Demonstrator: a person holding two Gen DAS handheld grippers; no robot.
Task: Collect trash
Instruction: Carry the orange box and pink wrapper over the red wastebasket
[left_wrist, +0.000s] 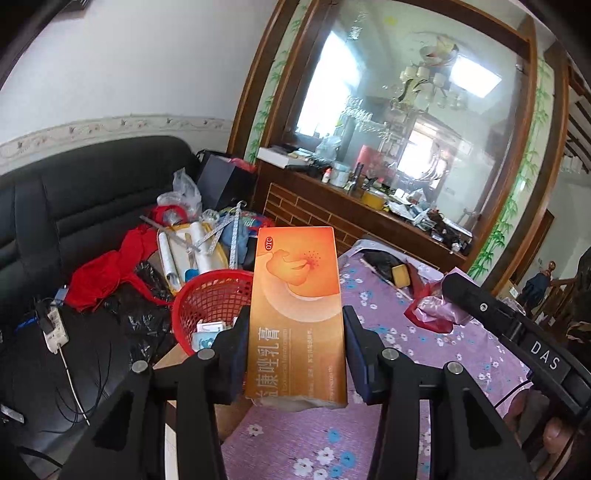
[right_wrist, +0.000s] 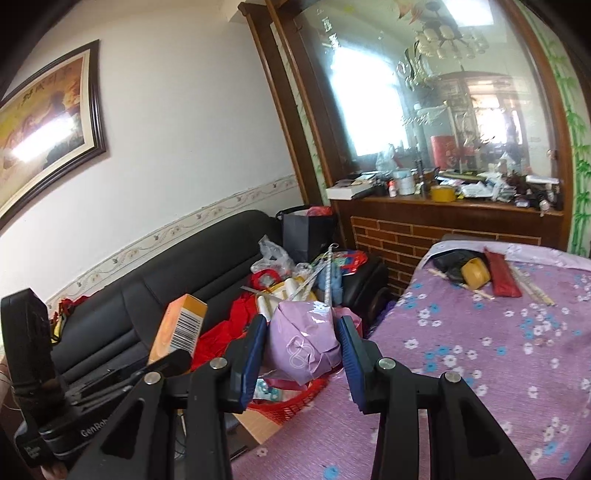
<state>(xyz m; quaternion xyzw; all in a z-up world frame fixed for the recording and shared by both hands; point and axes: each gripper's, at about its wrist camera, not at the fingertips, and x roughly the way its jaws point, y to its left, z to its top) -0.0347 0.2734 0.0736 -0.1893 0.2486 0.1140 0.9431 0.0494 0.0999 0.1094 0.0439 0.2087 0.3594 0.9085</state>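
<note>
My left gripper is shut on an orange ointment box and holds it upright in the air, just right of a red mesh basket. The box also shows in the right wrist view, at left. My right gripper is shut on a crumpled lilac plastic bag and holds it above the basket, at the table's left edge. The basket holds a few small packets. In the left wrist view the right gripper's body is at right with the pinkish bag beside it.
A table with a purple flowered cloth has a yellow tape roll, a red pouch and sticks at its far end. A black sofa at left carries red cloth, black bags, rolls and cables. A wooden cabinet stands behind.
</note>
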